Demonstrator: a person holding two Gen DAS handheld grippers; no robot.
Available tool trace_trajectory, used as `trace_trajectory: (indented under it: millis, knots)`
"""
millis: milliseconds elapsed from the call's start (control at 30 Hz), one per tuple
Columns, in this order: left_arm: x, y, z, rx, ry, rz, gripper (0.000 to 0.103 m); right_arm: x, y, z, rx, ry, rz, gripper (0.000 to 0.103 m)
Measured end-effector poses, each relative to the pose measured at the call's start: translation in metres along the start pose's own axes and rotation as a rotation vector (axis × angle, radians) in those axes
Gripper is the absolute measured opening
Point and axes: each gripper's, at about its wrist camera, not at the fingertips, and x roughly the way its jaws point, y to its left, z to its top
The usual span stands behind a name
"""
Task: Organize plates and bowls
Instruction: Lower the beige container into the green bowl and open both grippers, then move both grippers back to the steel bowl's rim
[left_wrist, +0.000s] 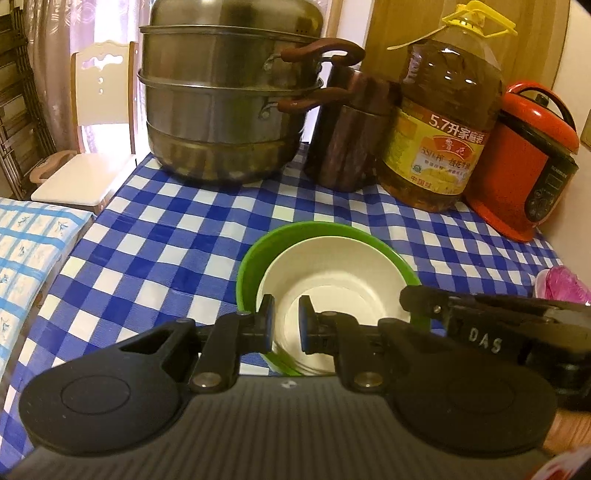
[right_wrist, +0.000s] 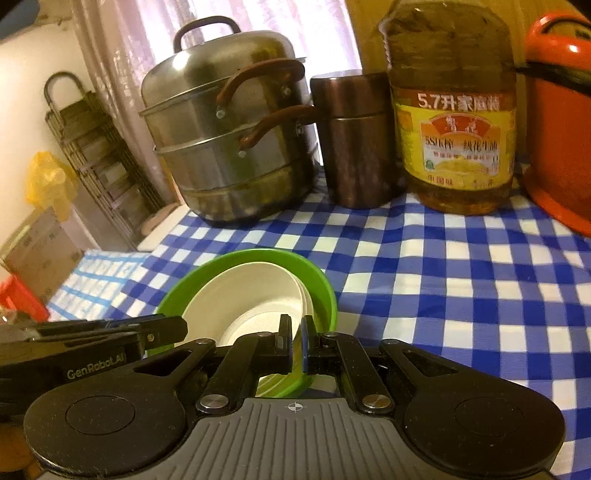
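Observation:
A green bowl (left_wrist: 251, 258) sits on the blue-checked tablecloth (left_wrist: 166, 229) with a white bowl (left_wrist: 332, 273) nested inside it. My left gripper (left_wrist: 286, 325) stands over the near left rim of the white bowl, jaws a little apart with the rim between them; whether they press it I cannot tell. In the right wrist view my right gripper (right_wrist: 296, 341) is shut on the near right rims of the white bowl (right_wrist: 251, 295) and green bowl (right_wrist: 321, 291). The right gripper also shows in the left wrist view (left_wrist: 410, 299).
At the back of the table stand a steel steamer pot (left_wrist: 229, 99), a copper canister (left_wrist: 351, 136), a big oil bottle (left_wrist: 443, 122) and a red rice cooker (left_wrist: 524, 158). A pink thing (left_wrist: 561, 284) lies at the right edge. A chair (left_wrist: 92, 147) stands beyond the table's left edge.

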Motion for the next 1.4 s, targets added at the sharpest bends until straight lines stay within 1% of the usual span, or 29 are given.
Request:
trace_trajectory:
  millis: [267,400,567,633,667,700,767,800,900,1000,1100,1233,1400]
  knots:
    - [-0.003,0.000,0.000,0.006,-0.016,0.004,0.012,-0.002,-0.004,-0.001,0.029,-0.019,0.029,0.005]
    - [-0.007,0.005,-0.002,-0.020,-0.028,0.001,0.012,-0.004,-0.006,-0.002,0.051,-0.028,0.042,0.005]
    - [-0.016,0.007,-0.008,-0.049,-0.048,-0.007,0.012,-0.014,-0.007,-0.001,0.054,-0.055,0.032,0.006]
    - [-0.021,0.007,-0.011,-0.059,-0.055,-0.009,0.012,-0.019,-0.007,-0.002,0.056,-0.060,0.027,0.010]
    - [-0.023,0.007,-0.013,-0.063,-0.055,-0.010,0.012,-0.023,-0.007,-0.002,0.061,-0.061,0.025,0.016]
    - [-0.027,0.007,-0.015,-0.069,-0.053,-0.012,0.012,-0.026,-0.008,-0.003,0.066,-0.063,0.024,0.027]
    - [-0.033,0.006,-0.020,-0.086,-0.051,-0.019,0.012,-0.035,-0.009,-0.006,0.085,-0.067,0.024,0.040]
    - [-0.037,0.005,-0.022,-0.091,-0.049,-0.022,0.012,-0.041,-0.010,-0.009,0.095,-0.067,0.028,0.041]
    - [-0.051,0.001,-0.029,-0.100,-0.049,-0.030,0.012,-0.056,-0.009,-0.015,0.106,-0.055,0.021,0.041]
    - [-0.069,-0.003,-0.038,-0.113,-0.049,-0.041,0.014,-0.075,-0.006,-0.023,0.115,-0.023,-0.004,0.042]
    - [-0.088,-0.009,-0.048,-0.115,-0.049,-0.048,0.018,-0.098,-0.002,-0.031,0.113,-0.016,-0.017,0.042]
    - [-0.112,-0.017,-0.063,-0.115,-0.040,-0.042,0.027,-0.129,0.004,-0.043,0.106,-0.012,-0.024,0.042]
    - [-0.144,-0.026,-0.082,-0.107,-0.018,-0.070,0.029,-0.165,0.010,-0.066,0.112,-0.002,-0.028,0.042]
